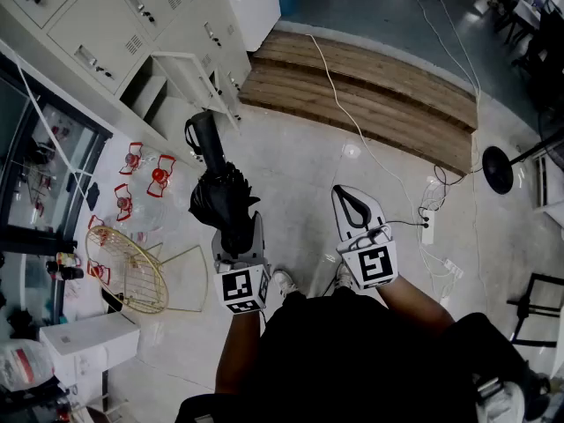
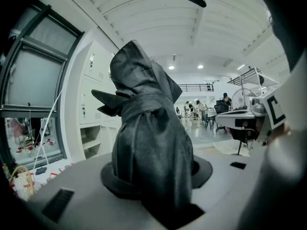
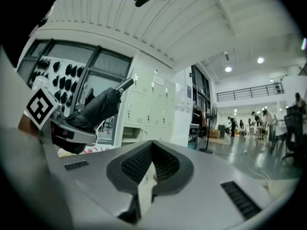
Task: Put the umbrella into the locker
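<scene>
Both tools closed: left tool (image 1: pixel 232 223) on umbrella (image 1: pixel 211 176), right tool (image 1: pixel 349 196) empty.

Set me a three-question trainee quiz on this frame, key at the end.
1. True or false: the left gripper has its jaws closed on the umbrella.
2. What sits between the jaws of the right gripper? A) the umbrella handle B) nothing C) a cable
3. Fill in: beyond the umbrella's tip, one compartment of the locker stands ____.
Key: 1 true; 2 B; 3 open.
</scene>
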`<action>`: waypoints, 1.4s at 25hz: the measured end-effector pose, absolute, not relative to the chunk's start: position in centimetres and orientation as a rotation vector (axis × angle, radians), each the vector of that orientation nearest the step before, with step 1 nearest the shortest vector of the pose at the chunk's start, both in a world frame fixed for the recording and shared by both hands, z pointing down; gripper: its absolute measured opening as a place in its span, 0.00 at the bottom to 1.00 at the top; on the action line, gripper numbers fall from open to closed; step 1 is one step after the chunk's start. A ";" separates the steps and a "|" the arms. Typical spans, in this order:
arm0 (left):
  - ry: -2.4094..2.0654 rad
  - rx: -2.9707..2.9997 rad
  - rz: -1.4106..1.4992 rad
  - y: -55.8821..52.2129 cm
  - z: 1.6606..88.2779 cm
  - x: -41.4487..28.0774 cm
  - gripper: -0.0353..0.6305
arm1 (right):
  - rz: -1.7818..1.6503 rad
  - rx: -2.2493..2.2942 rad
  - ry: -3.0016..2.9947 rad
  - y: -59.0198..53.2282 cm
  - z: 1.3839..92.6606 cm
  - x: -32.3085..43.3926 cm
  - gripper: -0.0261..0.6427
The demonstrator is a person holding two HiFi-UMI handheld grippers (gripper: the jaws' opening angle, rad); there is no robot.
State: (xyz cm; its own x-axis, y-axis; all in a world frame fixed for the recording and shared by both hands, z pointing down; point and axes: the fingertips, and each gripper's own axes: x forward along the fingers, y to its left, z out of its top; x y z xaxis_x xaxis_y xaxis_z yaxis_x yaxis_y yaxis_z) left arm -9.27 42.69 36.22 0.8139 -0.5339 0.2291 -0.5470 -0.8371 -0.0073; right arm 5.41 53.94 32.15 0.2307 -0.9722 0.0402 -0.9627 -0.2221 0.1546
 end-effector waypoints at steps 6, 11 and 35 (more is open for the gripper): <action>-0.916 2.905 0.391 42.3 37.3 -10.6 0.32 | -0.176 2.322 -1.879 53.4 31.9 4.2 0.03; -0.939 2.894 0.418 41.9 37.6 -12.3 0.32 | -0.182 2.308 -1.889 52.8 32.0 3.1 0.03; -1.076 2.771 0.556 31.9 41.1 -24.6 0.32 | -0.178 2.181 -2.127 38.8 32.1 -7.6 0.04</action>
State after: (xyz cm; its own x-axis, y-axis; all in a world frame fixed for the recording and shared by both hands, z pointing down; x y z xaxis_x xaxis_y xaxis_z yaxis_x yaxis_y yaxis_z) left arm -24.62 31.86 41.15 0.6805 -0.6280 0.3774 -0.6711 -0.7410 -0.0229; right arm -7.63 38.76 32.10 0.0235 -0.9995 -0.0206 -0.9890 -0.0262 0.1453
